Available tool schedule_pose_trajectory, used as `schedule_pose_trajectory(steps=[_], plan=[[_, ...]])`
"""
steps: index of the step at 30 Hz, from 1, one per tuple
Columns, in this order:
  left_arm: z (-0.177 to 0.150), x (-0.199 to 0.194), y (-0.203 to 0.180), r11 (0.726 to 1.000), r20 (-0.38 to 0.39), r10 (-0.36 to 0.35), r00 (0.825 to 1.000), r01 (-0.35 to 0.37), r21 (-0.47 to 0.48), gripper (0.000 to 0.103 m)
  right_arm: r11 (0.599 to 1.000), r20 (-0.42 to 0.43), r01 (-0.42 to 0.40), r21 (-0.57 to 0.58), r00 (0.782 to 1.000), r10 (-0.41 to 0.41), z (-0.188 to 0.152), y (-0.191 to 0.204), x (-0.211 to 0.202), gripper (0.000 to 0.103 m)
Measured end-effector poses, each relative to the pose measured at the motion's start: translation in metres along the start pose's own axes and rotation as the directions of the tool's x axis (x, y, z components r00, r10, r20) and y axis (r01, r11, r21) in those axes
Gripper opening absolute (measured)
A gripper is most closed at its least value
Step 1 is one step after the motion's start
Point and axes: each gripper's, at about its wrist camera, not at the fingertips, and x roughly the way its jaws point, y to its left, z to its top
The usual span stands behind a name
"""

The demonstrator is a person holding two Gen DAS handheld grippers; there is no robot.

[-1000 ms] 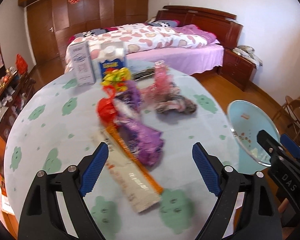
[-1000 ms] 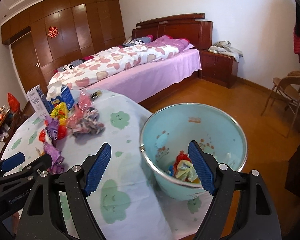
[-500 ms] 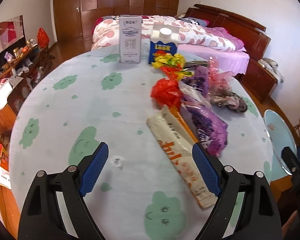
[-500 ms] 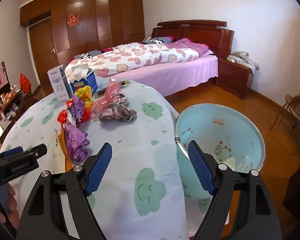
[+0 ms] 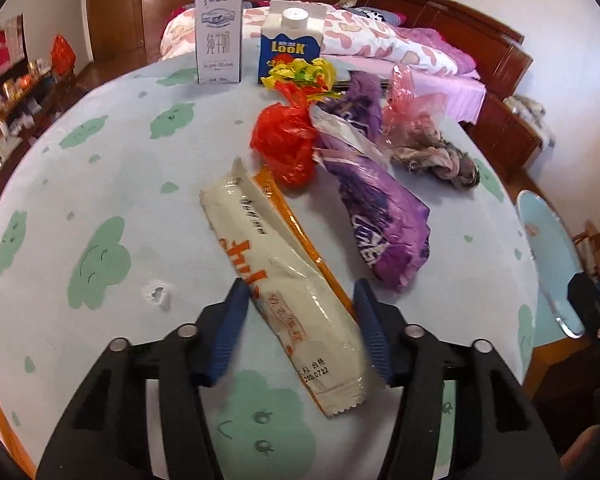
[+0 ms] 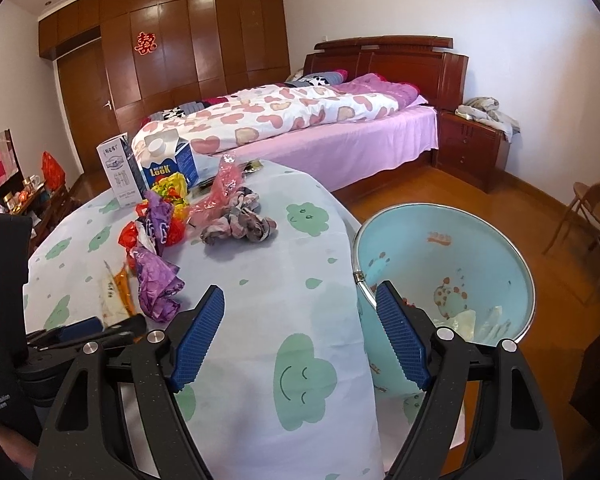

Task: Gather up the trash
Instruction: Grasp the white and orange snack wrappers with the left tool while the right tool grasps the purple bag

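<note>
The long white wrapper [image 5: 284, 276] lies flat on the counter [image 5: 100, 184], near you, and it is not picked up yet. Just to its right lies a purple bag [image 5: 380, 220], and a little farther off sit a red bag [image 5: 286, 142], a yellow wrapper [image 5: 300, 74], a pink bag [image 5: 412, 108] and a twisted rag [image 5: 440, 156]. Two milk cartons, a white one [image 5: 219, 34] and a blue one [image 5: 290, 50], stand at the far side. So most of the trash is still waiting for you.

The blue bin [image 6: 444, 276] stands on the floor, off the right edge of the counter. A few scraps are already inside it, so you have made a start.

Your left claw [image 5: 304, 332] is closing now, with the near end of the white wrapper between its pads. The left pad looks to be touching it; the right pad's contact I cannot tell. Your right claw [image 6: 300, 336] is wide apart and holds nothing. It hangs over the counter edge, next to the bin.
</note>
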Motion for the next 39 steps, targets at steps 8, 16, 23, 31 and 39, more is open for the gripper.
schedule_pose_trajectory(steps=[8,16,23,31,39], plan=[[-0.004,-0.011,0.032,1.000,0.021,-0.010,1.000,0.010,0.014,0.034,0.999,-0.030,-0.030,-0.014,0.999,0.029,-0.001,0.010,0.006,0.078],[0.005,-0.038,0.061,0.998,0.129,0.054,0.990,-0.058,0.026,0.032,0.990,-0.059,-0.137,-0.030,0.989,0.135,0.014,0.038,0.025,0.078],[0.017,-0.051,0.084,0.995,0.183,0.093,0.979,-0.096,0.008,0.033,0.975,-0.119,-0.210,-0.074,0.973,0.200,0.029,0.081,0.065,0.078],[0.021,-0.041,0.104,0.995,0.161,0.097,0.982,-0.093,-0.036,0.033,0.964,-0.251,-0.246,-0.106,0.944,0.214,0.031,0.114,0.106,0.064],[0.020,-0.038,0.105,0.995,0.149,0.092,0.985,-0.085,-0.054,0.033,0.953,-0.313,-0.272,-0.133,0.924,0.220,0.024,0.123,0.112,0.024]])
